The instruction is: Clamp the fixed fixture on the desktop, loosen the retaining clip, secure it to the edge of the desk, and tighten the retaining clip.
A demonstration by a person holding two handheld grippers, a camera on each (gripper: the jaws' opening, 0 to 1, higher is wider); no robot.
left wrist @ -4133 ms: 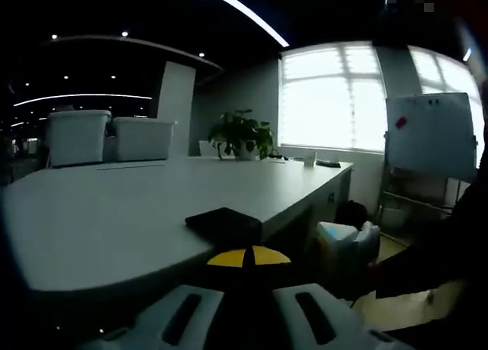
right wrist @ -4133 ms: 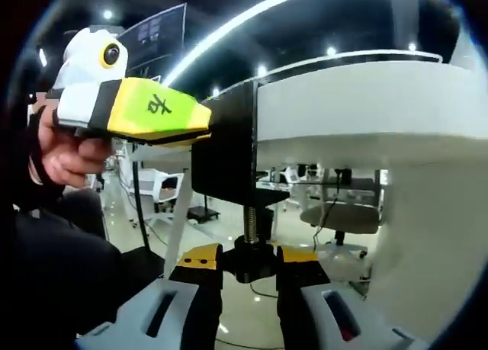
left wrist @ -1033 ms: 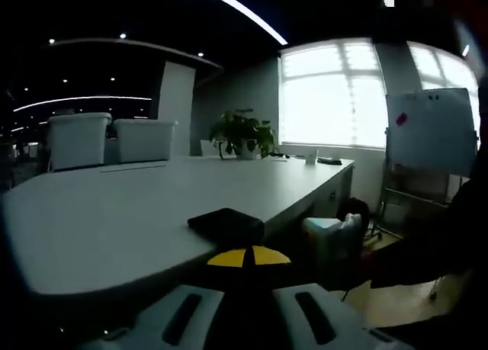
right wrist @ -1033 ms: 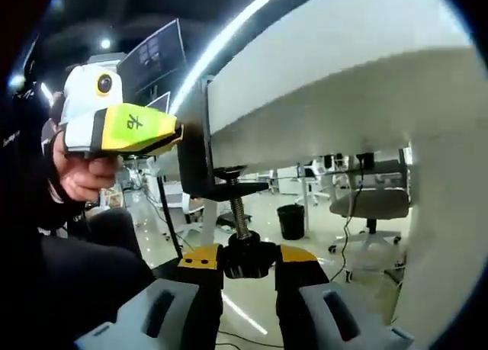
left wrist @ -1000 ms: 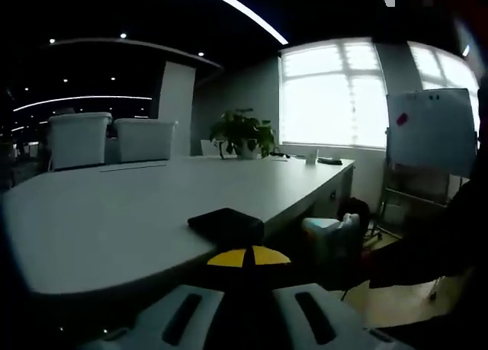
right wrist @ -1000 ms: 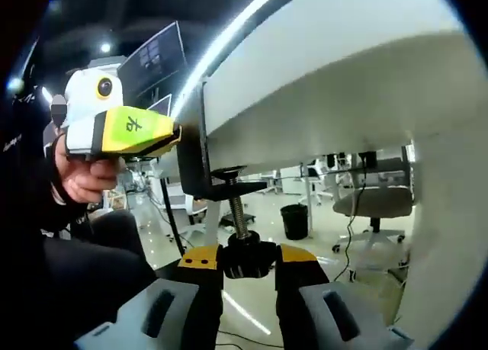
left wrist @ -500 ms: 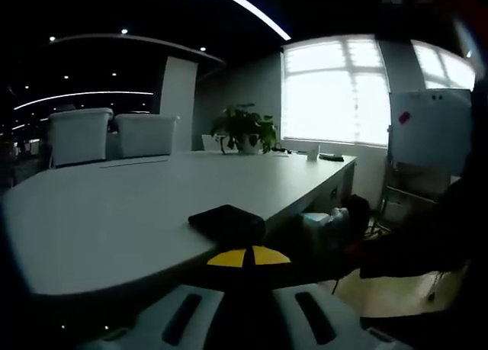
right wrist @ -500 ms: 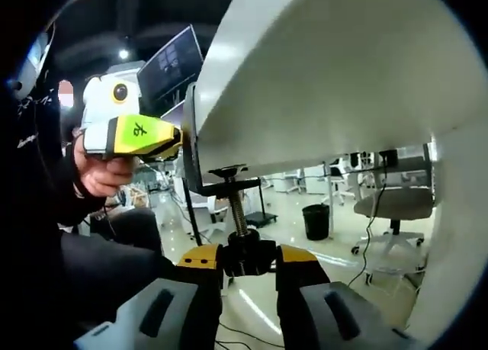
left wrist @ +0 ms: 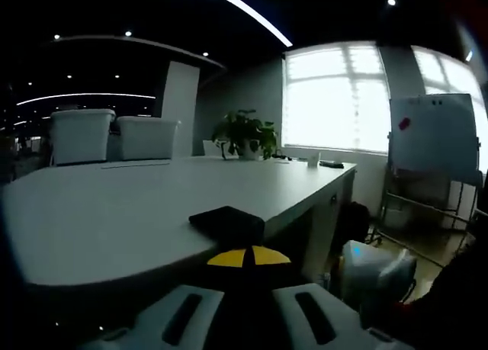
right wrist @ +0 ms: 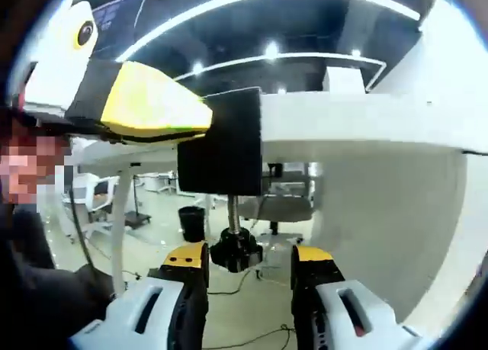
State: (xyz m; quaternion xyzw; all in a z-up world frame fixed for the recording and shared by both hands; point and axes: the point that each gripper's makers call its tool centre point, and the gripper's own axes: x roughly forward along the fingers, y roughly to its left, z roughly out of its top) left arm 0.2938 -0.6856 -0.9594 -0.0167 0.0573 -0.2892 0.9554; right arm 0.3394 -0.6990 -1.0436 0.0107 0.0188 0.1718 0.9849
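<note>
— What's in the left gripper view?

— The desk [left wrist: 107, 213] spreads across the middle of the frame, its rim curving along the lower left. The clamp [left wrist: 227, 223], a black block, sits on the desk's near edge just below center. The left gripper [left wrist: 248, 257] comes up from the bottom, its yellow tips right at the clamp's near side. The tips look drawn close together against the clamp, but the contact is dark, so I can't tell if they pinch it. At lower right the right gripper [left wrist: 371, 268] shows white, down below the desktop level.

— And the right gripper view?

— This one looks from under the desk edge. The clamp [right wrist: 221, 142] is the black plate at center, hooked over the desk [right wrist: 366, 113], which runs as a pale band to the right. The screw [right wrist: 232, 216] drops straight down from the plate, with the knob [right wrist: 236, 253] at its bottom end. The left gripper [right wrist: 200, 129] comes in from the upper left, its yellow tip touching the plate's left edge.

— What about the right gripper itself?

— The right gripper [right wrist: 250, 262] rises from the bottom, jaws spread, one on each side of the knob. The left one looks just beside it, the right one clearly apart. It grips nothing.

— So what does the next move turn on?

— My guess: the screw's long axis runs up and down the frame, in line with the jaws, and the knob lies between them. The right gripper is the nearer one to shut on the knob and twist.
</note>
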